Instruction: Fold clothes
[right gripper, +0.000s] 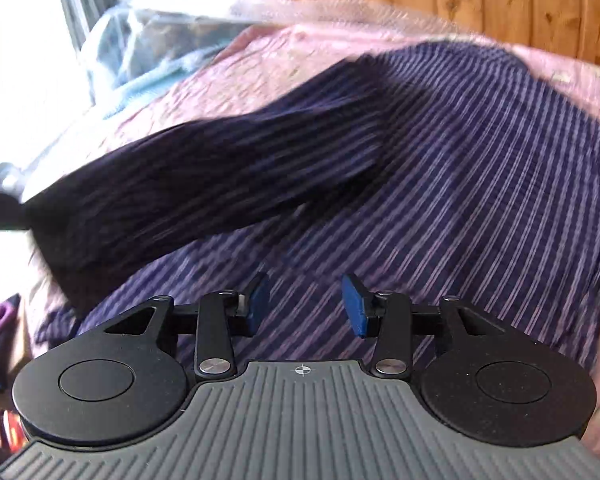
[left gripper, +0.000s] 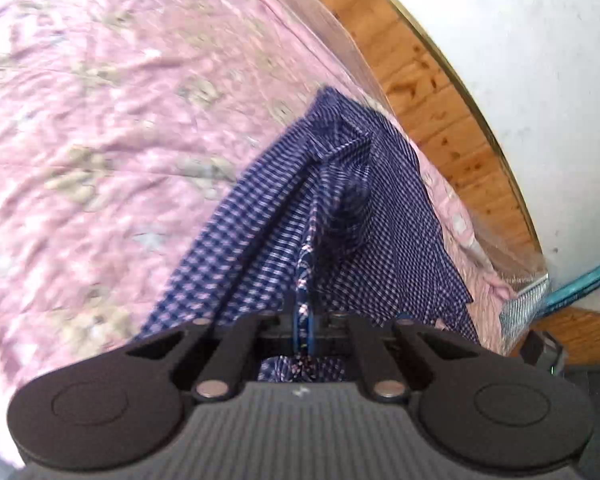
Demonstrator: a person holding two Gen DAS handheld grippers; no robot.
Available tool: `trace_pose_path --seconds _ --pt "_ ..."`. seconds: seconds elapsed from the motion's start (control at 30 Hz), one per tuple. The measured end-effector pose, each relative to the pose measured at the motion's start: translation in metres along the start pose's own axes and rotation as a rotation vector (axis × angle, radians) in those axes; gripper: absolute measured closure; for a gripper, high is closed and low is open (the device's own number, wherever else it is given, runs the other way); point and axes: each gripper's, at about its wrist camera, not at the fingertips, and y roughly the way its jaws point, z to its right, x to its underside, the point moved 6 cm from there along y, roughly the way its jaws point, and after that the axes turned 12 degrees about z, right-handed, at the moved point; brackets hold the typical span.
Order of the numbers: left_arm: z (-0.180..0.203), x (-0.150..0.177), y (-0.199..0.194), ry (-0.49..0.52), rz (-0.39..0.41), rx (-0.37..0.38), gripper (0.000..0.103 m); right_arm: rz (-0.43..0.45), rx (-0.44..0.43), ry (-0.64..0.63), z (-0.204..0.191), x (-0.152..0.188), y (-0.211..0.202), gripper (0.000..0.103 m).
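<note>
Hanging from closed left tongs (left gripper: 306,332), checked shirt (left gripper: 340,216), right tongs (right gripper: 306,306) gaping above it

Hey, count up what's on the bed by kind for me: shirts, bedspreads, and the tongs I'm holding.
Shirts: 1, the navy checked shirt, pinched in the left tongs
Bedspreads: 1, the pink bedspread
Tongs: 2, with the right tongs open above the shirt
Total: 4
</note>
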Motion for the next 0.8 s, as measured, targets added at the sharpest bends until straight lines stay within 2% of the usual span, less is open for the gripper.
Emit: trace_pose_path --seconds 0.03,0.13,0.27,0.43,0.53,0.63,0.67,0.73,0.77,0.8 --pt "-0.013 0.004 -0.006 -0.025 -0.002 -0.021 0.099 0.002 0.009 0.012 0.005 -0.008 0.004 0.051" --pt "-0.043 0.024 0.003 -0.076 -0.083 -0.057 0.099 -0.027 0.039 0.042 0.016 -0.021 0.027 0.049" --pt "-0.047 0.029 0.01 -0.083 -0.096 -0.051 0.098 -0.074 0.056 -0.016 0.016 -0.041 0.063 0.049" --pt "-0.071 0.034 0.013 -0.119 -0.12 -0.092 0.096 -0.024 0.044 -0.024 0.008 -0.096 0.104 0.049" --pt "-0.072 0.037 0.017 -0.097 -0.128 -0.11 0.089 0.015 0.03 -0.082 -0.005 -0.129 0.137 0.051" --pt "-0.069 0.038 0.018 -0.051 -0.143 -0.13 0.089 -0.019 0.002 -0.137 -0.019 -0.144 0.177 0.064" --pt "-0.069 0.039 0.017 -0.059 -0.155 -0.127 0.089 -0.066 0.013 -0.159 -0.018 -0.138 0.191 0.07" --pt "-0.071 0.04 0.016 -0.073 -0.179 -0.124 0.089 -0.163 0.043 -0.202 -0.013 -0.125 0.219 0.075" --pt "-0.074 0.042 0.015 -0.075 -0.194 -0.128 0.087 -0.19 0.063 -0.223 -0.006 -0.115 0.227 0.082" --pt "-0.075 0.043 0.012 -0.07 -0.204 -0.134 0.087 -0.162 0.057 -0.228 -0.004 -0.115 0.226 0.085"
